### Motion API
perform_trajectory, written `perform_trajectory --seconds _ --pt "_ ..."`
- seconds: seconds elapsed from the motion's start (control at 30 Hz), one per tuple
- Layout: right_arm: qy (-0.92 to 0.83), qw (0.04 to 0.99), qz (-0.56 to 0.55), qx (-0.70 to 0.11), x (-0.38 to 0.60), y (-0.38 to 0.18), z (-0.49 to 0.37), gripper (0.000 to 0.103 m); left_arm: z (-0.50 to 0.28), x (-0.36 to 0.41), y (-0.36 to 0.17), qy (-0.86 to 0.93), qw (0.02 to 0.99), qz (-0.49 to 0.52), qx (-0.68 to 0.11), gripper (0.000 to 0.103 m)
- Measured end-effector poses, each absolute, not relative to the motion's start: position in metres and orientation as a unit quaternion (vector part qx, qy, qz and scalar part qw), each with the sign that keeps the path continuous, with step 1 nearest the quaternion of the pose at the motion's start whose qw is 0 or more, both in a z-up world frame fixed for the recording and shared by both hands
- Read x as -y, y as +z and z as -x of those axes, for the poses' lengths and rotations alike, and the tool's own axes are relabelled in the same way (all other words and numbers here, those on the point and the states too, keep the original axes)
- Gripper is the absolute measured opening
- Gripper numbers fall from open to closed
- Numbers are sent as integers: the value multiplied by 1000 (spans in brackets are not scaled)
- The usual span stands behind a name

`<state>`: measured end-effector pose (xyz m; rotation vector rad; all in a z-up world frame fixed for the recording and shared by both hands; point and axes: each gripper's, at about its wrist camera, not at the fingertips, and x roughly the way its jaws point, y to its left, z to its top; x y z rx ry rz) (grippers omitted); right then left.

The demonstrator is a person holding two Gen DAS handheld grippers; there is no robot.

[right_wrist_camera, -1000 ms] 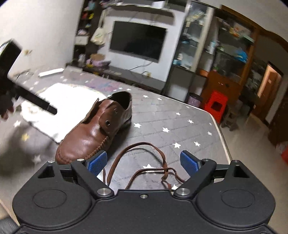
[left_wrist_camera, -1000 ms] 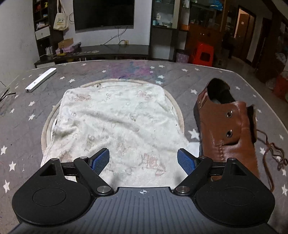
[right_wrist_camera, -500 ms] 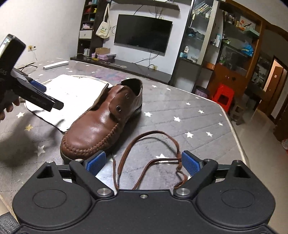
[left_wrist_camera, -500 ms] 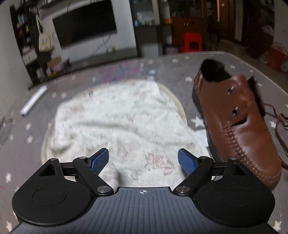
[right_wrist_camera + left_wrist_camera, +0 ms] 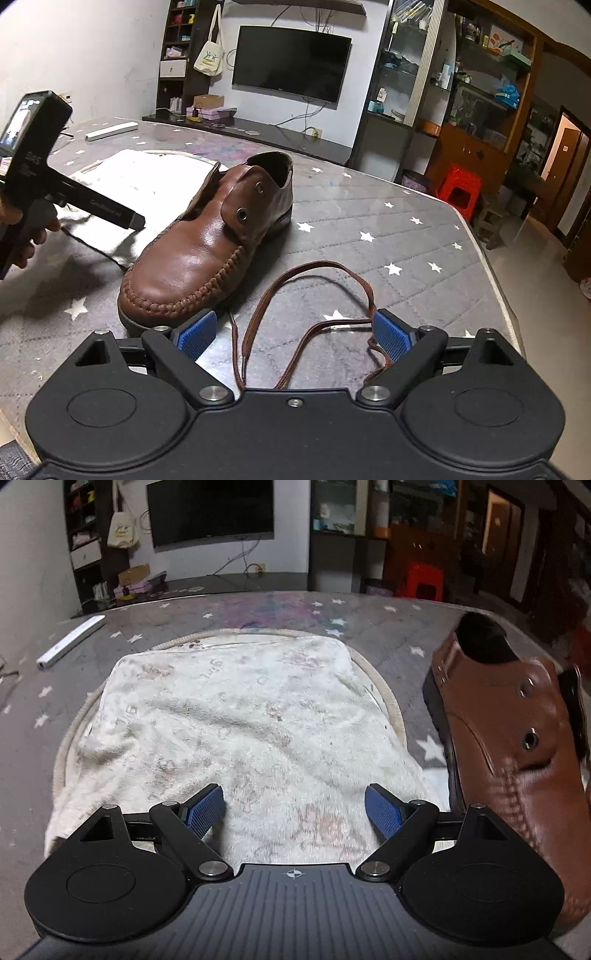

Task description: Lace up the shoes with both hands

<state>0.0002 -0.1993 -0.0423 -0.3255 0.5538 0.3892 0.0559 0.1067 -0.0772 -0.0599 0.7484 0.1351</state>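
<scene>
A brown leather shoe [image 5: 207, 243] with bare metal eyelets lies on the star-patterned table, toe toward the right wrist camera. It also fills the right edge of the left wrist view as the shoe [image 5: 509, 746]. A loose brown lace [image 5: 317, 295] curls on the table right of the toe, running under my right gripper [image 5: 293, 334], which stands open above it with nothing pressed between its pads. My left gripper [image 5: 293, 806] is open over a white towel, left of the shoe; from the right wrist view the left gripper [image 5: 133, 219] is near the shoe's side, held by a hand.
A stained white towel [image 5: 229, 723] lies on a round mat [image 5: 388, 701] in the table's middle. A white stick-like object [image 5: 70, 642] rests at the far left. The table edge [image 5: 491, 266] runs along the right, with a red stool [image 5: 460, 188] beyond.
The left gripper has dropped lower over the towel and drawn closer to the shoe's side. The right gripper has barely shifted; shoe and lace lie as before.
</scene>
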Motion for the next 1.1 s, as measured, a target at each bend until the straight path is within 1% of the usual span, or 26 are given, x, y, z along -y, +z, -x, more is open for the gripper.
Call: perform_trajectory --seconds 0.03,0.1,0.23,0.33,0.4,1.1 --pt "190 931 159 -270 199 -42 0 93 -58 -108 -80 71 929 27 -362 86" --pt "189 931 158 -269 199 -42 -1 93 -59 -108 -84 73 933 13 -353 90" --pt "187 932 157 -268 199 -42 -2 93 -59 -112 -89 64 940 16 -335 94" --pt "187 932 156 -267 199 -41 -2 93 -64 -113 -89 61 939 15 -337 97" --pt "186 933 156 -266 199 -41 -2 93 -66 -114 -90 60 939 14 -339 102" --pt "183 935 153 -261 202 -40 -3 93 -67 -115 -90 60 938 12 -341 103"
